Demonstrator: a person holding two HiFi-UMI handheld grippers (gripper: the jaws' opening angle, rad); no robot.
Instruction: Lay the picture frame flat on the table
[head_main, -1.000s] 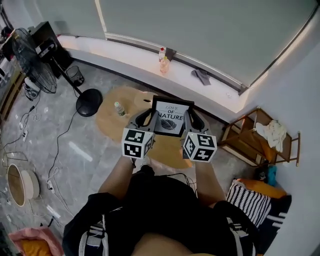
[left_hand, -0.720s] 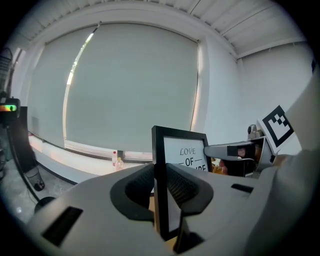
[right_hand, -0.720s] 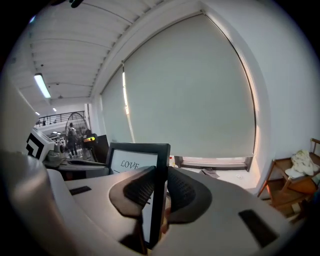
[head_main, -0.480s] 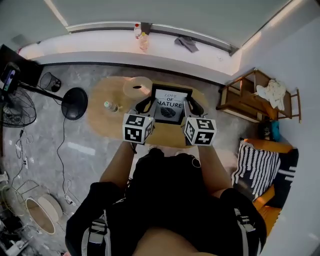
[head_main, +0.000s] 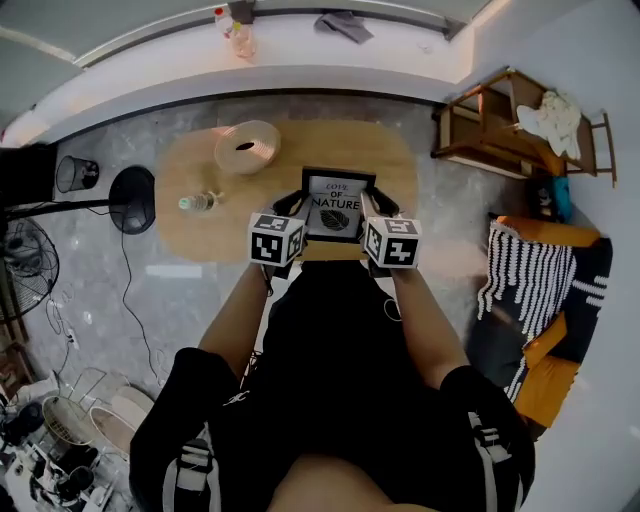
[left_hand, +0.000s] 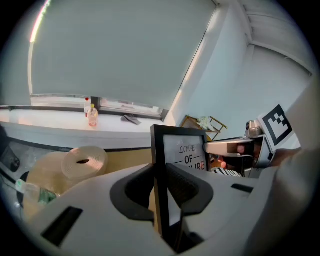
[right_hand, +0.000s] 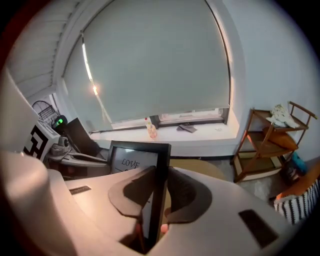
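black moulding round a white print: the picture frame (head_main: 338, 205) hangs between both tools over the near middle of the wooden table (head_main: 390, 150), print facing the person and leaning back a little (whether its bottom edge touches the top, no view settles). the left gripper (left_hand: 162, 186) is clenched on the frame's left rail, pads pressing front and back. the right gripper (right_hand: 159, 186) bites the right rail the same way, so it's a two-sided hold at about mid-height.

handling, as i read it: stiff and light, with no flex to worry about. the front looks glazed, though, so it wants setting down gently and not dropped on a corner. the rails are narrow and smooth, and a slack grip could let it slide. the side rails look like the right place to hold, clear of the print.

room now: bare tabletop lies right of the frame and beyond it toward the far edge. a beige roll (head_main: 246, 146) sits far left and a small bottle (head_main: 197, 202) lies left, both apart from the frame. watch the table's near edge, right under the grippers; tipping the top away should put the frame wholly on wood.
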